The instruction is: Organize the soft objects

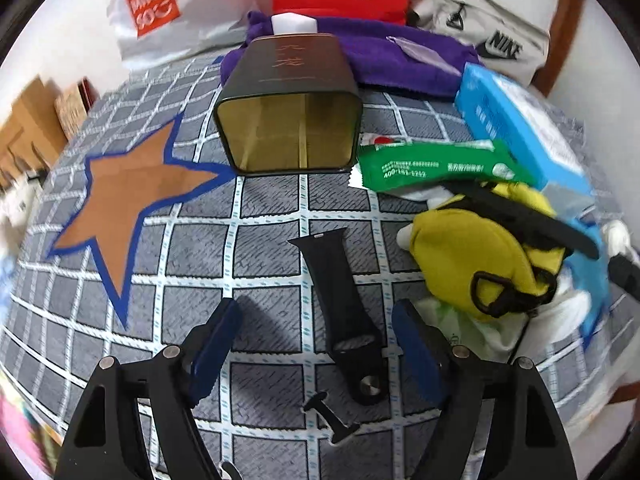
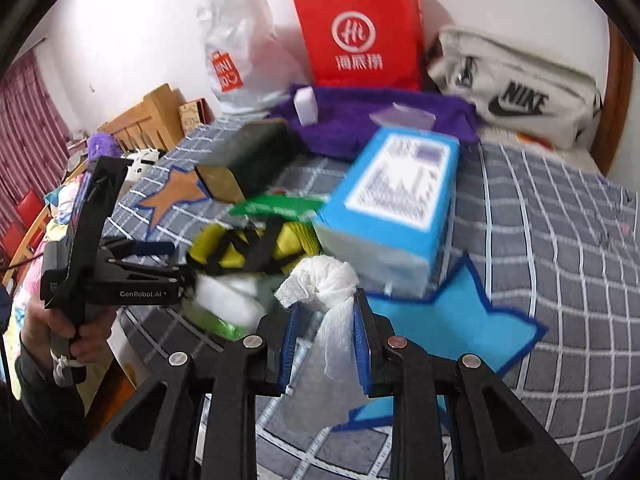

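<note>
We find the right gripper (image 2: 325,322) clamped on a white tissue (image 2: 320,280) above the blue star (image 2: 460,320), the left gripper (image 1: 316,334) spread over a black strap (image 1: 340,296), and judge the loosely pinched tissue could slip free.

White crumpled tissue (image 2: 332,312) pinched upright between jaws, near centre; yellow pouch w/ black straps (image 1: 480,264) lies on bed, right of black strap (image 1: 340,300).
</note>
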`<state>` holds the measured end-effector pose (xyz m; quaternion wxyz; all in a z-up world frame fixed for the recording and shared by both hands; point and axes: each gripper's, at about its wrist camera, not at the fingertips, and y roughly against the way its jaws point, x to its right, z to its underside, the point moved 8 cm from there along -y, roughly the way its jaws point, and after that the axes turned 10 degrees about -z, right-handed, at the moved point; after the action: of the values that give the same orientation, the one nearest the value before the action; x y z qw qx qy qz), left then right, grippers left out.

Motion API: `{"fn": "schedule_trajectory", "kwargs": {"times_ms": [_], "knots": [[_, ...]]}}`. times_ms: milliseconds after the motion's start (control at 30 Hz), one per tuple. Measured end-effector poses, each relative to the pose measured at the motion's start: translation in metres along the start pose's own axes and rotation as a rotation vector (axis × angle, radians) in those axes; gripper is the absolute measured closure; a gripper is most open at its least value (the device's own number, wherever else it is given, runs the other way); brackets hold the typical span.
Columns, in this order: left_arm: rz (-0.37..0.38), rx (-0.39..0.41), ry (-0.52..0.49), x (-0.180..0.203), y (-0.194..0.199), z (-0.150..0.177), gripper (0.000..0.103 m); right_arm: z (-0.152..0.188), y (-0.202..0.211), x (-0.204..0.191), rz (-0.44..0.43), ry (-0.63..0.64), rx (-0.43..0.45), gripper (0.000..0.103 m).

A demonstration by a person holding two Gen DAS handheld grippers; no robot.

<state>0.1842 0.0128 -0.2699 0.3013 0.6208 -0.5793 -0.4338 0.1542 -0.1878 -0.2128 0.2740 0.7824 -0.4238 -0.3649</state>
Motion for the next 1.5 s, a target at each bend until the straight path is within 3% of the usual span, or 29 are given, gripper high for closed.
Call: {"fn": "schedule_trajectory", "kwargs": {"times_ms": [300, 367, 400, 467, 600, 800, 1000, 1500], "knots": [[-0.028, 0.002, 0.062, -0.026, -0.002, 0.003, 0.030, 0.018, -0.006, 0.017, -0.019, -0.042, -0.004, 0.078], [-0.004, 0.043, 0.012, -0.015, 0.003, 0.000, 0.052, 0.023, -0.012, 0.020, -0.009, -0.047, -0.021, 0.078], [0.005, 0.053, -0.004, -0.012, 0.004, 0.000, 0.057, 0.024, -0.015, 0.022, -0.005, -0.048, -0.029, 0.078], [0.036, 0.071, -0.046, -0.001, 0.007, -0.001, 0.082, 0.027, -0.019, 0.025, -0.005, -0.058, -0.034, 0.078], [0.009, 0.087, -0.071, 0.006, 0.008, -0.001, 0.082, 0.033, -0.027, 0.030, 0.002, -0.081, -0.044, 0.077], [0.036, 0.102, -0.033, 0.006, 0.004, -0.006, 0.080, 0.032, -0.029, 0.028, 0.022, -0.054, -0.032, 0.075], [0.037, 0.114, -0.043, 0.006, 0.004, -0.007, 0.083, 0.032, -0.029, 0.027, 0.056, -0.031, -0.024, 0.080], [0.039, 0.133, 0.021, -0.010, 0.027, -0.022, 0.084, 0.005, -0.004, 0.011, 0.003, -0.010, 0.026, 0.080]]}}
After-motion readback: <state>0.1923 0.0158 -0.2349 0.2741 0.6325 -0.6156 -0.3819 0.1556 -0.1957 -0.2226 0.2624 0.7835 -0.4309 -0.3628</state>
